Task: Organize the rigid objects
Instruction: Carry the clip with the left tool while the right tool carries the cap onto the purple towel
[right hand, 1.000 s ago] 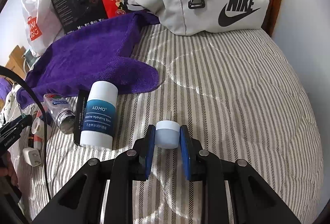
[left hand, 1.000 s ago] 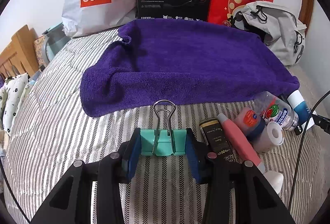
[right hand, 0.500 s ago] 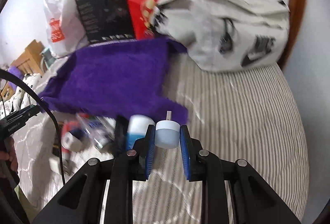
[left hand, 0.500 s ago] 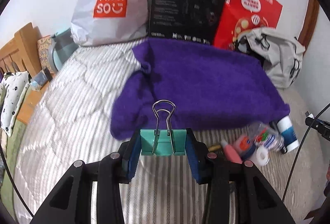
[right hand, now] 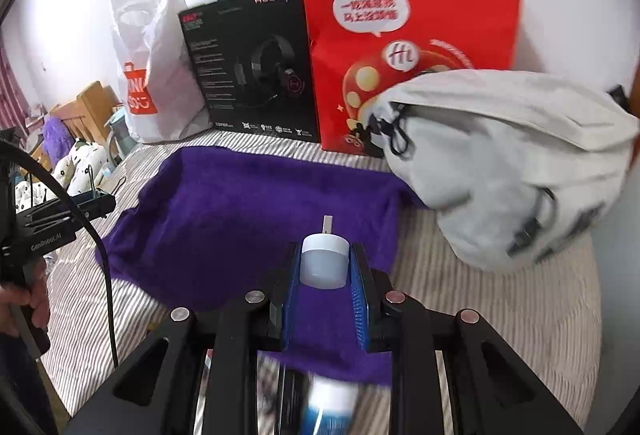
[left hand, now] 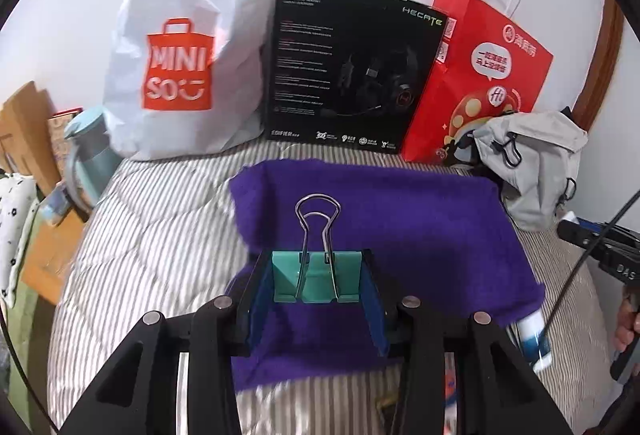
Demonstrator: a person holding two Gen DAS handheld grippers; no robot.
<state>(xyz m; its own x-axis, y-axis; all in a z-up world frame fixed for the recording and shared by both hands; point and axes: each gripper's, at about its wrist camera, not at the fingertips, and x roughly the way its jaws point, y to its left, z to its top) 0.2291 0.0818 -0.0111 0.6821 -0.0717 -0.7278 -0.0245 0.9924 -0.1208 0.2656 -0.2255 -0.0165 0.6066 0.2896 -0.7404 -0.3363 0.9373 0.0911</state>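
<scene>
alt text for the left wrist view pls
The left gripper holds a teal binder clip above a purple towel on a striped bed. A white shopping bag, black headset box and red paper bag stand behind.

1. Left gripper (left hand: 316,285): both blue-padded fingers (left hand: 256,299) press against the sides of a teal binder clip (left hand: 314,281), held upright with its wire handles pointing forward.
2. Right gripper (right hand: 324,277): the blue pads (right hand: 290,291) clamp a small white plug-like piece (right hand: 324,263) (its exact kind is unclear), metal tab pointing forward.
3. Left hand (right hand: 32,299): seen from the right wrist camera, wrapped around the black handle of the left gripper at the frame's left edge.
4. Right hand (left hand: 626,329): only partly visible at the right edge of the left wrist view.
</scene>
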